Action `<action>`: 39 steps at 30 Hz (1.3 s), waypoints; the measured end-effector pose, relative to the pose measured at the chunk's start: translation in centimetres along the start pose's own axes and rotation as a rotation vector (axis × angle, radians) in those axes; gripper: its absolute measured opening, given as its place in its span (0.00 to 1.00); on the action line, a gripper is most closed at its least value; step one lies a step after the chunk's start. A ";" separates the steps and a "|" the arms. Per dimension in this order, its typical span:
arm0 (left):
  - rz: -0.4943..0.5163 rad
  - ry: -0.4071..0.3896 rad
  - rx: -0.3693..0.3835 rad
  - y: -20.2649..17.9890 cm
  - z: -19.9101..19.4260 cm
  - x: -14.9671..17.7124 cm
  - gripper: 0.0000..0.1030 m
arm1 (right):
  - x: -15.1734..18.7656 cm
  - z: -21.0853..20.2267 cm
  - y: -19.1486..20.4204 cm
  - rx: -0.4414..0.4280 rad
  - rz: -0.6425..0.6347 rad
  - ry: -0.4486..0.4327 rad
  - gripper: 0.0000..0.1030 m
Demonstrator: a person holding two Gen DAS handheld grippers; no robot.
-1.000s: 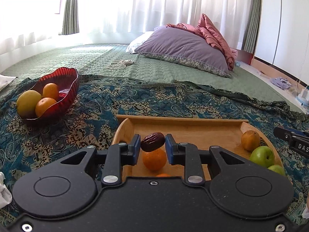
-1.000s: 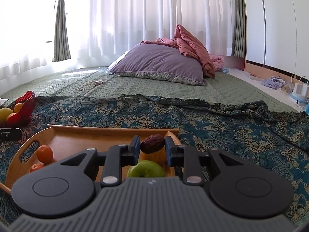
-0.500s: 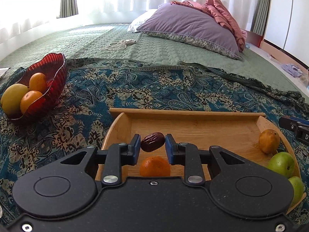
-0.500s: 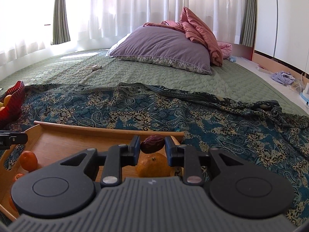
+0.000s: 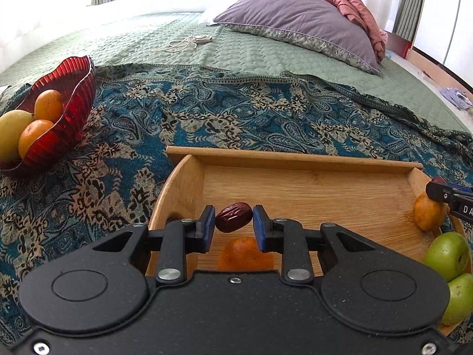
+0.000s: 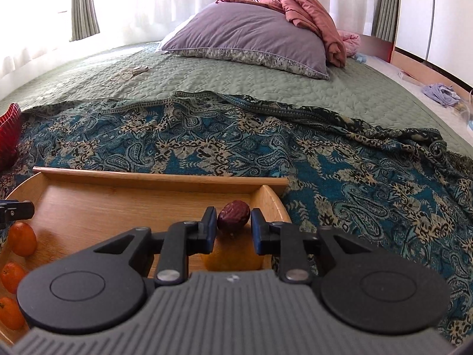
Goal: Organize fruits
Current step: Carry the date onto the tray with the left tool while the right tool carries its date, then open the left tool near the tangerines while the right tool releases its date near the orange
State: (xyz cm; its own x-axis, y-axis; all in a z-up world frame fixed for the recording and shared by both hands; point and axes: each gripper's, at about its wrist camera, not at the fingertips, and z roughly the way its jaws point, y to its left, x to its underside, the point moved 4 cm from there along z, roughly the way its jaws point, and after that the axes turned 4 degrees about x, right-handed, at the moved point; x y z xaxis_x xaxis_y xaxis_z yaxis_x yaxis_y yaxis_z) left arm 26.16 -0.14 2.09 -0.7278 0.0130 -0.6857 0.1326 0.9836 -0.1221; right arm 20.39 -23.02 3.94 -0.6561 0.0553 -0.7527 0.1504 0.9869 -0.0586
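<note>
My left gripper (image 5: 233,224) is shut on a dark red date (image 5: 233,217) over the left end of the wooden tray (image 5: 295,158). A mandarin (image 5: 245,254) lies in the tray below it. My right gripper (image 6: 232,226) is shut on another date (image 6: 234,214) over the tray's right end (image 6: 275,198), above a yellow-orange fruit (image 6: 232,254). The left wrist view shows that fruit (image 5: 427,213) and two green apples (image 5: 448,256) at the tray's right. Three small mandarins (image 6: 22,239) lie at the tray's left in the right wrist view.
A red glass bowl (image 5: 74,100) with a mango and two oranges stands on the patterned blue cloth (image 5: 236,112), left of the tray. Further back on the green quilt are a cable (image 5: 183,43) and a purple pillow (image 5: 295,20).
Both grippers have tilted down and lowered towards the tray, each still holding its date. The right gripper has shifted from above a green apple to above the yellow-orange fruit.
</note>
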 end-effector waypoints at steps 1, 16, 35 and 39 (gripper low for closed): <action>0.001 0.002 -0.001 0.0 0.1 0.0 0.25 | 0.0 0.1 0.1 0.002 -0.006 -0.001 0.28; 0.020 0.015 -0.002 -0.1 1.2 0.1 0.25 | -0.4 1.1 0.1 0.007 -0.014 0.027 0.20; 0.019 0.018 -0.009 0.0 1.3 0.1 0.28 | -0.1 0.9 -0.2 -0.010 0.013 0.027 0.23; 0.032 0.008 -0.017 0.0 1.0 0.2 0.37 | -0.1 0.6 -0.1 -0.008 0.005 0.015 0.25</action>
State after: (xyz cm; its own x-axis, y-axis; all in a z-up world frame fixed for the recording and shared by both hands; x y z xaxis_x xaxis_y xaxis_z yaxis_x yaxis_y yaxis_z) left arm 26.70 -0.36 1.27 -0.7287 0.0454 -0.6834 0.1443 0.9856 -0.0884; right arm 20.87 -23.20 3.61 -0.6662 0.0629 -0.7431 0.1480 0.9878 -0.0491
